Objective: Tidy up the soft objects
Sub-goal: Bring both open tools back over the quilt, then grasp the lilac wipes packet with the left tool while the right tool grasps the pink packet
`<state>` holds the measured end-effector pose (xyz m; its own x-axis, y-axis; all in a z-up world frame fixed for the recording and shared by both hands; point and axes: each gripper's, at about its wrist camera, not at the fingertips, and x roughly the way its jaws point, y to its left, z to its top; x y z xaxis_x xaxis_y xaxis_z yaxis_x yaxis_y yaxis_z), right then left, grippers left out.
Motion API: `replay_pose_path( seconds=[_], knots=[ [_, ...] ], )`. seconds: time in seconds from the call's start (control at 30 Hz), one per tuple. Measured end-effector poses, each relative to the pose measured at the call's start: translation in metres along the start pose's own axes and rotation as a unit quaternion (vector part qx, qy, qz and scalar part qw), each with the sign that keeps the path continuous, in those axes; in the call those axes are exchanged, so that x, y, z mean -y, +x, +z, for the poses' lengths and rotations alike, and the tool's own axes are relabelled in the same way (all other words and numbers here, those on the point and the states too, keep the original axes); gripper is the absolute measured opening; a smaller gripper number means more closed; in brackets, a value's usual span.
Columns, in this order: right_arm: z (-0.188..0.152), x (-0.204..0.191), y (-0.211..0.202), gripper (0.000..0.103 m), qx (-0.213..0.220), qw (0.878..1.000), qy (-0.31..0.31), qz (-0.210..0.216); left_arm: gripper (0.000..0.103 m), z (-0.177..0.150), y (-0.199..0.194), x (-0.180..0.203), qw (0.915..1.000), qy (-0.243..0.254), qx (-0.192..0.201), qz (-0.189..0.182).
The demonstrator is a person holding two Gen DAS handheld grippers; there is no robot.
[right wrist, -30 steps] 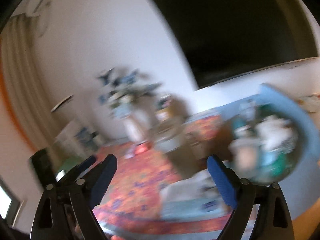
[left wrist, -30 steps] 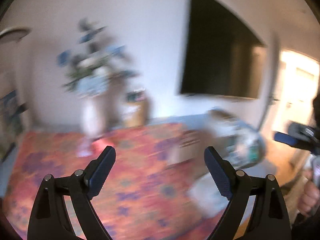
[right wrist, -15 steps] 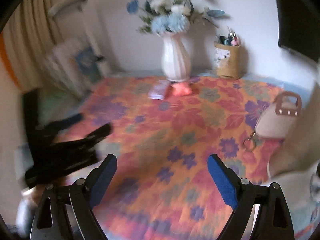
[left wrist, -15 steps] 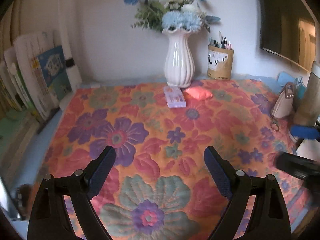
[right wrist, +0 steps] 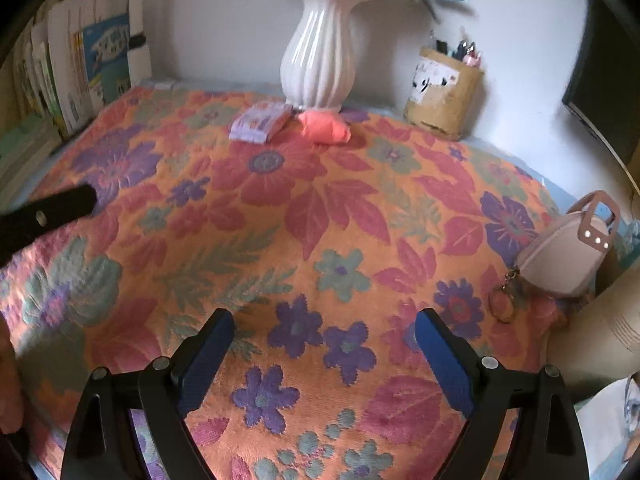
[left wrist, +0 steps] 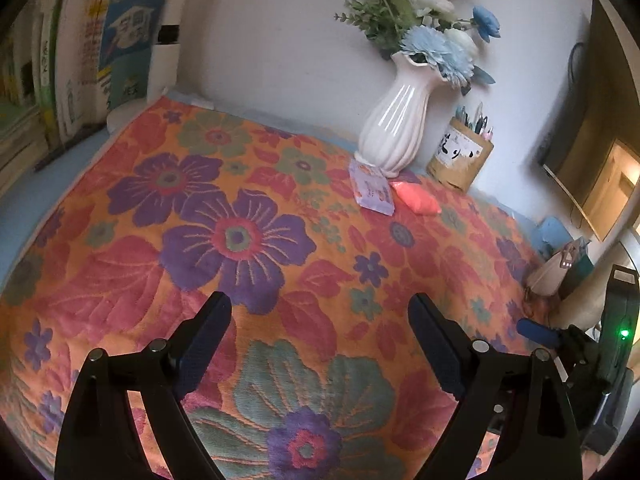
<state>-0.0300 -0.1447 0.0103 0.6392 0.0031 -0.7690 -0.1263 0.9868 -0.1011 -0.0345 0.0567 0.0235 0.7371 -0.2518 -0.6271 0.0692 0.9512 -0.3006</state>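
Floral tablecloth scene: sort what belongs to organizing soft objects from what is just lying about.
For the job:
- lilac tissue pack
- soft coral-pink pouch
- beige zip purse with keyring

Lying about:
- white ribbed ceramic vase of blue flowers
- tan pen holder
- upright books

Loads of open floral cloth (right wrist: 320,216) in front of the vase (right wrist: 318,52); only the beige purse (right wrist: 560,260) crowds its right edge.
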Motion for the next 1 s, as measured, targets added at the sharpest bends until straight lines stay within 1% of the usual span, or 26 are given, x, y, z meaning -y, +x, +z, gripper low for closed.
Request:
replay_pose_path(
  seconds=[0.1, 0.17, 0.23, 0.27, 0.33, 0.37, 0.4, 0.43, 0.5, 0.57, 0.6, 0.63, 0.67, 0.7, 0.73, 0.77, 0.83, 0.93, 1.0],
  knots=[
    [-0.001, 0.004, -0.001, 0.091, 0.001, 1.0, 0.009, 0.008, 0.089, -0.001, 0.001, 0.008, 0.9997, 0.017, -0.003, 0.016],
    [-0.001, 0.006, 0.001, 0.091, -0.007, 1.0, 0.016, 0.015, 0.089, -0.002, 0.0, 0.013, 0.9992, 0.03, -0.002, 0.027],
    [-0.001, 0.012, 0.002, 0.091, -0.015, 0.999, 0.031, 0.021, 0.089, 0.0, -0.001, 0.017, 0.9983, 0.042, -0.01, 0.04],
    [0.0, 0.015, 0.002, 0.091, -0.022, 0.999, 0.039, 0.027, 0.089, 0.003, -0.003, 0.021, 0.9967, 0.052, -0.025, 0.057],
    [0.002, 0.024, 0.002, 0.091, -0.054, 0.995, 0.06, 0.051, 0.089, 0.015, -0.009, 0.029, 0.9936, 0.067, -0.04, 0.082],
    [0.007, 0.028, -0.001, 0.091, -0.066, 0.993, 0.068, 0.065, 0.089, 0.025, -0.012, 0.032, 0.993, 0.07, -0.044, 0.085],
    [0.013, 0.03, -0.003, 0.091, -0.07, 0.993, 0.07, 0.071, 0.089, 0.035, -0.013, 0.036, 0.9931, 0.07, -0.047, 0.081],
    [0.023, 0.033, -0.007, 0.091, -0.067, 0.993, 0.071, 0.073, 0.089, 0.048, -0.012, 0.04, 0.9942, 0.07, -0.051, 0.064],
    [0.047, 0.04, -0.013, 0.091, -0.048, 0.994, 0.076, 0.068, 0.089, 0.067, -0.004, 0.049, 0.9953, 0.079, -0.047, 0.029],
    [0.074, 0.048, -0.011, 0.091, -0.019, 0.994, 0.086, 0.061, 0.089, 0.083, 0.019, 0.054, 0.9944, 0.093, -0.051, -0.001],
    [0.089, 0.051, -0.006, 0.089, 0.001, 0.994, 0.089, 0.057, 0.089, 0.088, 0.036, 0.056, 0.9934, 0.098, -0.06, -0.005],
    [0.097, 0.053, -0.003, 0.08, 0.012, 0.994, 0.087, 0.059, 0.088, 0.093, 0.055, 0.057, 0.9923, 0.102, -0.069, -0.01],
    [0.106, 0.055, 0.004, 0.074, 0.023, 0.994, 0.082, 0.068, 0.088, 0.095, 0.068, 0.058, 0.9917, 0.104, -0.074, -0.014],
    [0.116, 0.056, 0.014, 0.071, 0.026, 0.993, 0.081, 0.082, 0.088, 0.096, 0.08, 0.059, 0.9912, 0.106, -0.077, -0.014],
    [0.12, 0.056, 0.02, 0.071, 0.025, 0.993, 0.083, 0.084, 0.087, 0.097, 0.093, 0.061, 0.9904, 0.113, -0.08, -0.011],
    [0.127, 0.058, 0.03, 0.071, 0.021, 0.992, 0.09, 0.084, 0.082, 0.097, 0.1, 0.063, 0.99, 0.116, -0.079, -0.01],
    [0.134, 0.063, 0.052, 0.069, 0.009, 0.99, 0.11, 0.087, 0.081, 0.099, 0.116, 0.066, 0.9887, 0.123, -0.085, -0.009],
    [0.142, 0.07, 0.08, 0.069, -0.007, 0.983, 0.137, 0.124, 0.081, 0.098, 0.134, 0.074, 0.9857, 0.145, -0.085, 0.008],
    [0.147, 0.068, 0.097, 0.069, -0.013, 0.98, 0.144, 0.137, 0.078, 0.096, 0.143, 0.078, 0.9836, 0.159, -0.084, 0.013]
  ],
)
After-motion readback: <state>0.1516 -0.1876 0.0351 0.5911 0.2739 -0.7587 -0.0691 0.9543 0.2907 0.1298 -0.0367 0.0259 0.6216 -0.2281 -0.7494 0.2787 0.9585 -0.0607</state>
